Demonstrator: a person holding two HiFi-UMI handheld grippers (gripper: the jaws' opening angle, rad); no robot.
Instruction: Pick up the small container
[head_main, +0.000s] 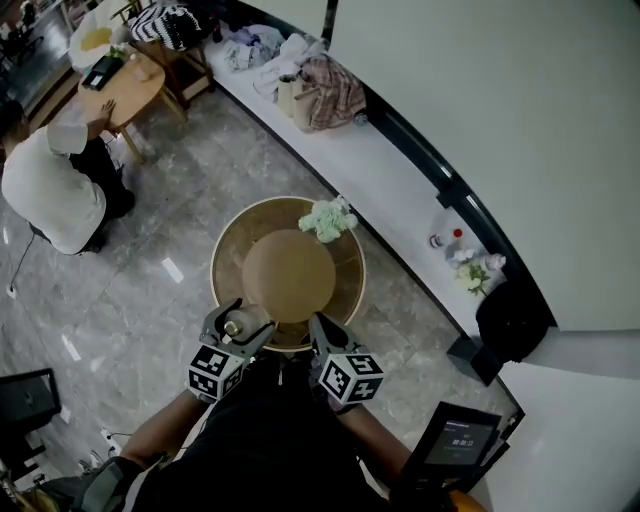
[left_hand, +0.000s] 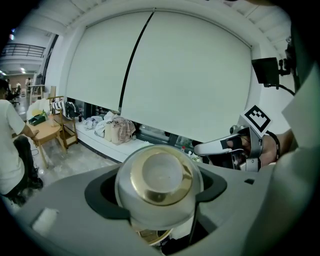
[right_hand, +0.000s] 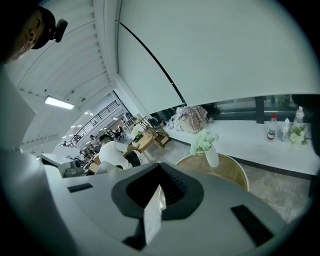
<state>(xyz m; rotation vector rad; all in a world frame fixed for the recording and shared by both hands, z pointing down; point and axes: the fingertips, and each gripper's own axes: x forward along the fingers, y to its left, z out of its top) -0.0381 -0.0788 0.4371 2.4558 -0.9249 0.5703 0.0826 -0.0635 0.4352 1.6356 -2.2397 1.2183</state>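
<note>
Since the left gripper (head_main: 238, 326) is clamped on the small container (left_hand: 159, 187) at the round table's (head_main: 222, 250) near edge, and the right gripper's (head_main: 322, 330) jaws sit together, empty, best keep squeeze steady and lift straight, level.

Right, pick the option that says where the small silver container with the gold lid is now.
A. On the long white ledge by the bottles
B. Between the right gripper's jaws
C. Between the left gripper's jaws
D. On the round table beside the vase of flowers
C: the left gripper view shows the small container clamped between the jaws of the left gripper, gold lid towards the camera.
</note>
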